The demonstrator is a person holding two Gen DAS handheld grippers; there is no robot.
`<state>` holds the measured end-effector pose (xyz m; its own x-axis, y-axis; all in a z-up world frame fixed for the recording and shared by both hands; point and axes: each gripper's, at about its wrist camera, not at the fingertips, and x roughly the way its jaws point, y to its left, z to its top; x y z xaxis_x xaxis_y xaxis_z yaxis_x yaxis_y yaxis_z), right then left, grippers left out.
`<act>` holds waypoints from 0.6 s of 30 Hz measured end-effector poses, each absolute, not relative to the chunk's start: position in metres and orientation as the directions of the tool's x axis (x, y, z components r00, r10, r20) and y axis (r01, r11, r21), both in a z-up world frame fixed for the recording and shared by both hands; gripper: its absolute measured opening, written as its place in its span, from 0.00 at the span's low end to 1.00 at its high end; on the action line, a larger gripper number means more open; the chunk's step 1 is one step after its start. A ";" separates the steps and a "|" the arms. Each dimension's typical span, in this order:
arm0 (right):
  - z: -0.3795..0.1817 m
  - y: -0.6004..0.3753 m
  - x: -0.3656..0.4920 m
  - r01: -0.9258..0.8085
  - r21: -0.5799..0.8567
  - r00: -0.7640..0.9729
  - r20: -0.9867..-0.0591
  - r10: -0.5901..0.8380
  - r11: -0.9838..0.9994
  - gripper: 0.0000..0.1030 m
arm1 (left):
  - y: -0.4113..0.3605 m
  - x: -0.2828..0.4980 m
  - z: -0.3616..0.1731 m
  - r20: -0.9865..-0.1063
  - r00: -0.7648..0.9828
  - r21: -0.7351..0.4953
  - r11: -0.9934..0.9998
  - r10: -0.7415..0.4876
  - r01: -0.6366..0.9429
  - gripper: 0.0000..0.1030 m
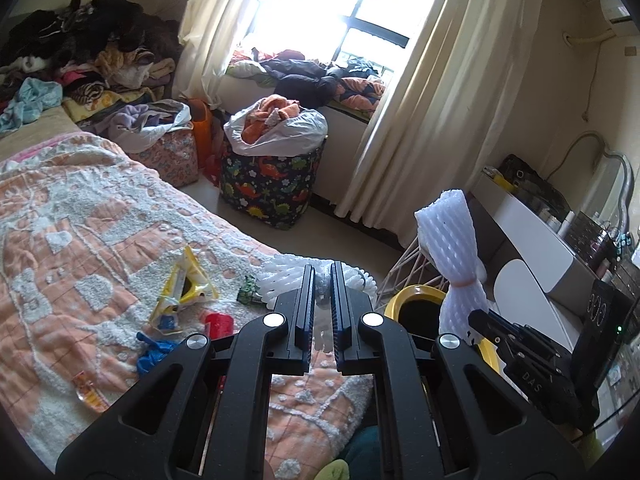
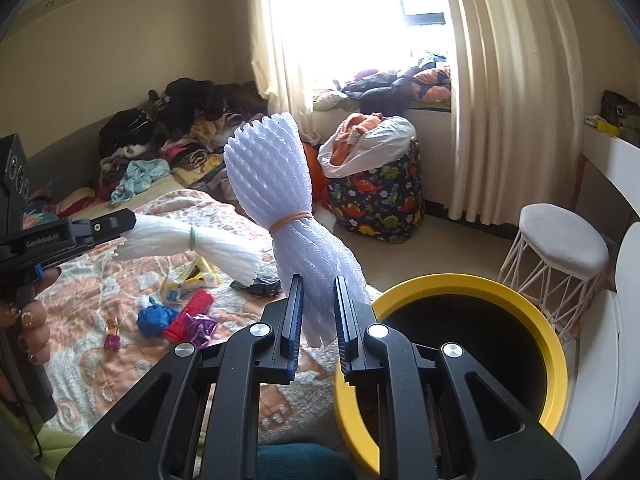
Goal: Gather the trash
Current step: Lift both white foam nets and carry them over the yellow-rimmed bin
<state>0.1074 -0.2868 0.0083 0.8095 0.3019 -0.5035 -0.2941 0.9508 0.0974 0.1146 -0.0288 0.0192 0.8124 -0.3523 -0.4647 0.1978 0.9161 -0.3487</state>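
Left gripper [image 1: 321,280]: jaws narrowed on a white foam net bundle [image 2: 192,242] with a green band; in the right view the bundle sticks out sideways above the bed [image 1: 80,208], held by one end
Left bundle, handling: a judgement — very light, soft and springy foam mesh; it squashes under the pads, so a firm pinch near the band would hold better than one at the frayed tips
Bed litter: yellow wrapper [image 1: 182,292], red tube [image 2: 188,316], blue wad [image 2: 154,320], purple scraps [image 2: 200,326], small orange wrapper [image 1: 86,392], all lying loose near the bed's right edge, well apart from the bin
Litter, handling: probably thin, crinkly and feather-light; wrappers likely slide on the blanket, so a pinch at a raised fold looks safest; the tube looks stiffer and may roll
Right gripper [image 2: 316,308]: jaws part closed on the lower end of a second foam net [image 2: 280,184], tied with an orange band, standing upright
Second net, handling: a judgement — top-heavy in shape but nearly weightless; it may flop or spring out if the jaws ease; gripped below the band
Bin [image 2: 532,304]: yellow rim, dark inside, on the floor just right of the bed's corner; the upright net is beside its left rim, not yet over the opening
Stool [image 2: 560,240]: beyond the bin, apart from it
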 end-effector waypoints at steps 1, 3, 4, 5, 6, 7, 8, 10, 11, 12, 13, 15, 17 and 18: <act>0.008 -0.288 0.108 -0.288 0.099 0.811 -0.503 0.298 0.952 0.14 | -0.031 0.115 0.019 -0.465 0.811 -0.349 0.915 -0.356 0.201 0.04; 0.006 -0.294 0.110 -0.276 0.108 0.813 -0.504 0.292 0.955 0.14 | -0.036 0.116 0.019 -0.467 0.807 -0.347 0.914 -0.362 0.209 0.04; 0.006 -0.297 0.111 -0.268 0.111 0.815 -0.504 0.287 0.957 0.14 | -0.040 0.116 0.018 -0.467 0.804 -0.345 0.913 -0.367 0.216 0.04; 0.005 -0.299 0.111 -0.264 0.114 0.815 -0.504 0.285 0.958 0.14 | -0.043 0.116 0.018 -0.468 0.802 -0.344 0.913 -0.370 0.221 0.04; 0.005 -0.302 0.112 -0.258 0.119 0.816 -0.505 0.282 0.959 0.14 | -0.045 0.116 0.018 -0.469 0.800 -0.343 0.912 -0.374 0.225 0.04; 0.004 -0.304 0.114 -0.252 0.122 0.816 -0.506 0.279 0.960 0.14 | -0.048 0.116 0.017 -0.470 0.798 -0.342 0.911 -0.378 0.231 0.04; 0.003 -0.307 0.114 -0.245 0.128 0.817 -0.507 0.276 0.961 0.14 | -0.051 0.117 0.017 -0.471 0.795 -0.340 0.910 -0.383 0.238 0.04; 0.002 -0.312 0.116 -0.237 0.141 0.816 -0.508 0.276 0.961 0.14 | -0.057 0.117 0.017 -0.472 0.790 -0.336 0.909 -0.391 0.248 0.04; 0.001 -0.314 0.117 -0.232 0.147 0.816 -0.510 0.274 0.962 0.14 | -0.060 0.117 0.017 -0.473 0.787 -0.334 0.907 -0.396 0.255 0.04; 0.001 -0.316 0.117 -0.226 0.153 0.815 -0.511 0.273 0.962 0.14 | -0.064 0.118 0.016 -0.474 0.784 -0.331 0.907 -0.400 0.262 0.04; 0.000 -0.317 0.119 -0.223 0.156 0.814 -0.513 0.272 0.962 0.14 | -0.067 0.117 0.016 -0.475 0.783 -0.329 0.906 -0.402 0.266 0.04; -0.002 -0.321 0.120 -0.213 0.164 0.814 -0.515 0.268 0.963 0.14 | -0.073 0.117 0.014 -0.478 0.777 -0.326 0.904 -0.410 0.276 0.04; -0.004 -0.324 0.122 -0.201 0.172 0.814 -0.518 0.262 0.964 0.14 | -0.081 0.117 0.013 -0.482 0.770 -0.319 0.903 -0.417 0.289 0.04; -0.004 -0.326 0.122 -0.195 0.174 0.814 -0.519 0.259 0.965 0.14 | -0.083 0.117 0.012 -0.484 0.768 -0.317 0.902 -0.419 0.292 0.04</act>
